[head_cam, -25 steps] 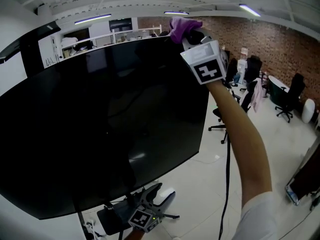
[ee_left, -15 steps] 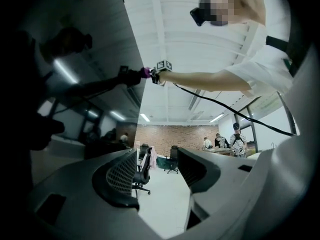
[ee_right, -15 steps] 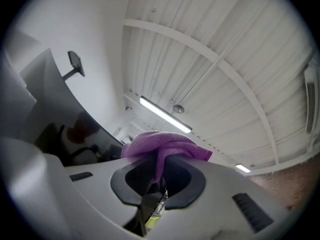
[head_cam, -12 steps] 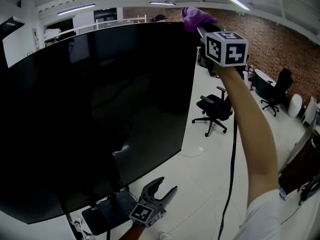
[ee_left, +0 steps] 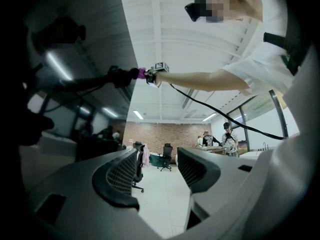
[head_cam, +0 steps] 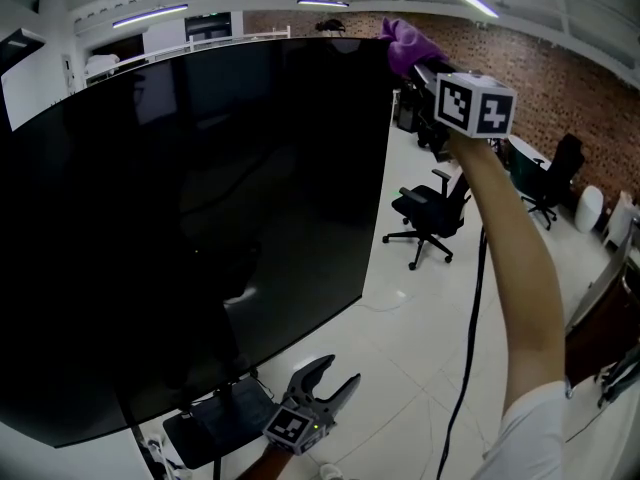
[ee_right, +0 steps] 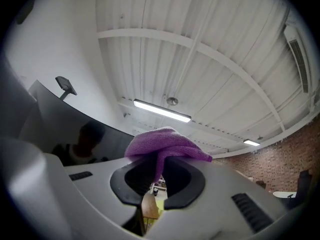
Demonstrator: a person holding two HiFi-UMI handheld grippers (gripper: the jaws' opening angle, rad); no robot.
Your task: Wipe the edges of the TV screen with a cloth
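Observation:
A large black TV screen (head_cam: pixel 190 208) fills the left of the head view; its dark face also shows at the left of the right gripper view (ee_right: pixel 65 129). My right gripper (head_cam: pixel 425 68) is raised at the screen's top right corner, shut on a purple cloth (head_cam: pixel 403 43). In the right gripper view the cloth (ee_right: pixel 162 145) bunches over the closed jaw tips. My left gripper (head_cam: pixel 322 386) hangs low below the screen's bottom edge, open, with nothing between its fingers. From the left gripper view, the right arm and purple cloth (ee_left: pixel 142 73) meet the screen's edge.
The TV stands on a black base (head_cam: pixel 215 423) over a white floor. Office chairs (head_cam: pixel 428 213) sit behind the screen's right edge, more chairs (head_cam: pixel 545 183) by a brick wall. A black cable (head_cam: pixel 465 348) hangs from my right arm. People stand in the distance (ee_left: pixel 227 136).
My right gripper with the cloth has slid rightward along the top edge to the top right corner. The left gripper stays low, barely moved.

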